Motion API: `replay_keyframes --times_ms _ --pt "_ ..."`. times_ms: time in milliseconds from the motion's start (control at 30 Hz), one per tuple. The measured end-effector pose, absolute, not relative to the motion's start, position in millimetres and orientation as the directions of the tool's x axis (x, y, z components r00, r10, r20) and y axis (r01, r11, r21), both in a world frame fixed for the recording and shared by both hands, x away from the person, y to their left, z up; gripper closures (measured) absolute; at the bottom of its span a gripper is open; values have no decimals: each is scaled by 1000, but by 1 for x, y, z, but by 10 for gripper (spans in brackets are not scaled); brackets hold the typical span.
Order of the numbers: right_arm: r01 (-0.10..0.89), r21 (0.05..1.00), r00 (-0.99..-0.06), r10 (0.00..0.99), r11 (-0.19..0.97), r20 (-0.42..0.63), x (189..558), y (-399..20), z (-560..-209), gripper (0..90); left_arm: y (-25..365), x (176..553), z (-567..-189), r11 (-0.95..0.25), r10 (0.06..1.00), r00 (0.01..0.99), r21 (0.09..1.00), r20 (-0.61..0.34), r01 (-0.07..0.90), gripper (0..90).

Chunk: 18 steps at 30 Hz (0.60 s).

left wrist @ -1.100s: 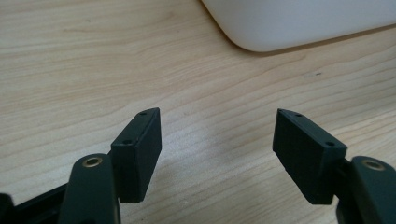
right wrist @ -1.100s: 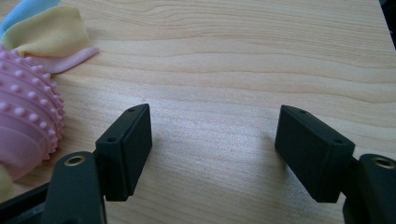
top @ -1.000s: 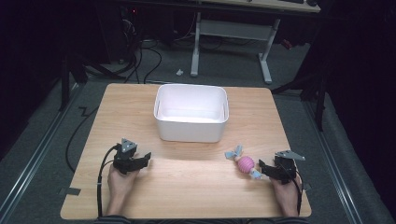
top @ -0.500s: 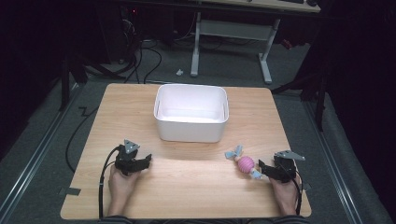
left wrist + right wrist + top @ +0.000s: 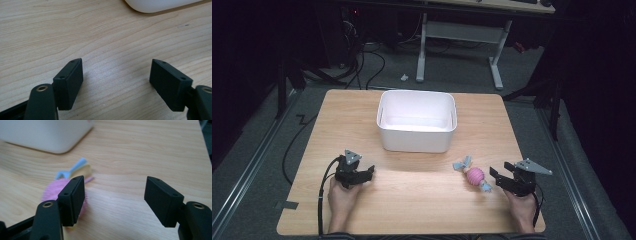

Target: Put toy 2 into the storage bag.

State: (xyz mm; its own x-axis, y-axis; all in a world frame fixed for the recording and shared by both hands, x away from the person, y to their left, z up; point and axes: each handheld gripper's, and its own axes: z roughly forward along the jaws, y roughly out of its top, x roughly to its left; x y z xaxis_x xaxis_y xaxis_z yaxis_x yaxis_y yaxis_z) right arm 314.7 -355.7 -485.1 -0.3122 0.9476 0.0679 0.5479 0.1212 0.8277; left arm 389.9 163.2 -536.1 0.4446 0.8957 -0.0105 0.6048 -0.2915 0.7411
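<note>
A pink spiky ball toy (image 5: 475, 175) with blue and yellow ribbon tails lies on the wooden table (image 5: 422, 200), right of centre near the front. My right gripper (image 5: 498, 178) rests open just to its right, its jaws wide apart. In the right gripper view the toy (image 5: 53, 188) sits partly behind the left jaw, outside the gap of the gripper (image 5: 115, 195). My left gripper (image 5: 367, 173) rests open at the front left, and its own view shows bare wood in the gap of the gripper (image 5: 116, 75). A white bin (image 5: 417, 141) stands mid-table.
The white bin's corner (image 5: 160, 5) shows at the top of the left gripper view and at the upper left (image 5: 45, 135) of the right gripper view. Beyond the table lie a dark floor with cables (image 5: 362, 60) and a white desk frame (image 5: 462, 35).
</note>
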Motion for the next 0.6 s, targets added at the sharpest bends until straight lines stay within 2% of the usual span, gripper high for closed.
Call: replay_keyframes --times_ms 267,600 --pt "534 815 -420 907 225 25 309 -327 -475 331 163 388 -536 -289 897 442 741 -12 606 268" --pt "571 767 -464 886 292 8 317 -310 -487 314 163 389 -536 -290 896 444 741 -12 606 265"
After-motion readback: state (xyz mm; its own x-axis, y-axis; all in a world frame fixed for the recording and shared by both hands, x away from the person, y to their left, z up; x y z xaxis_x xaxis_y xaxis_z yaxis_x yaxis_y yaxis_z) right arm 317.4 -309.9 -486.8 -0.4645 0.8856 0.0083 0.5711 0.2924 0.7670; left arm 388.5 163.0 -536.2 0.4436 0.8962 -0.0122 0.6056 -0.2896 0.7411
